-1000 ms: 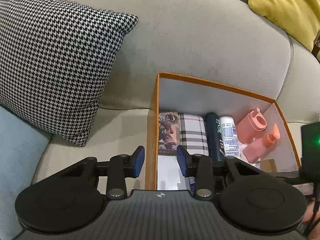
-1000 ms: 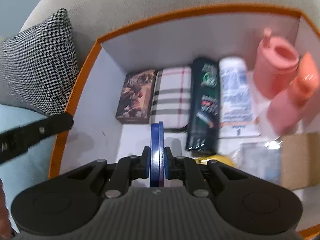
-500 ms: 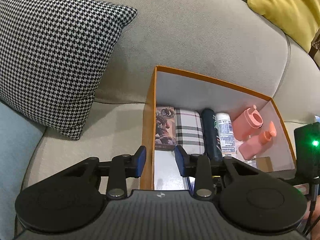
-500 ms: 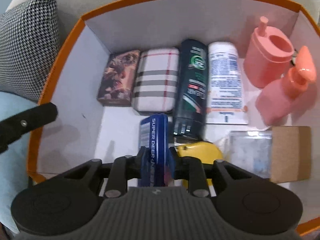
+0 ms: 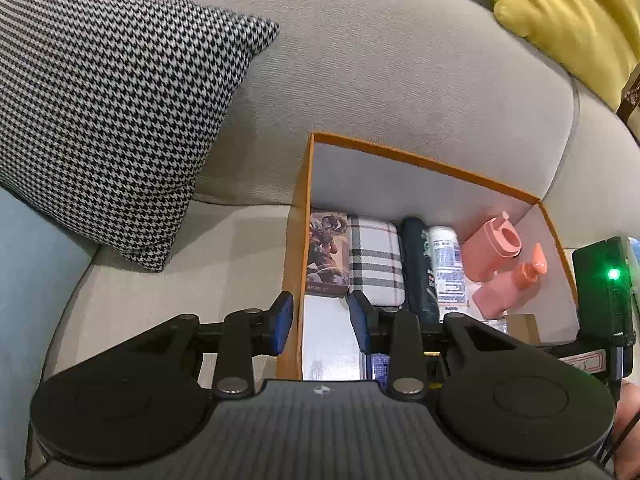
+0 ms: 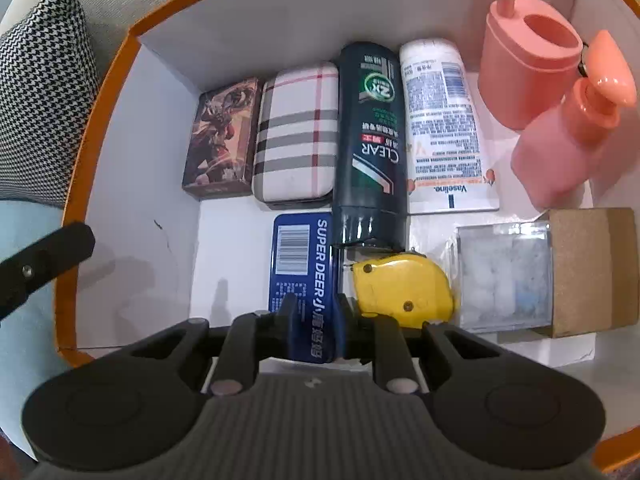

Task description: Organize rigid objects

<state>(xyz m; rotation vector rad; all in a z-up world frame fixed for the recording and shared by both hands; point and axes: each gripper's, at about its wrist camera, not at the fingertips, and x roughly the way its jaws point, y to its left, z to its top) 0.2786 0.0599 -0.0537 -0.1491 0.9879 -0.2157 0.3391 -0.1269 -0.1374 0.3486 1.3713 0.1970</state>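
My right claw [image 6: 314, 312] is clamped on the blue Super Deer box [image 6: 303, 276], which lies low in the orange-rimmed storage box [image 6: 100, 92] – just in front of the plaid case [image 6: 296, 136] and touching the dark Clear bottle [image 6: 370, 136] on its right. I judge this the placing step: next I must settle the box flat, then part the fingers without nudging the yellow tape measure [image 6: 402, 288] beside it. My left claw [image 5: 320, 322] hangs wide and empty, straddling the box's left wall
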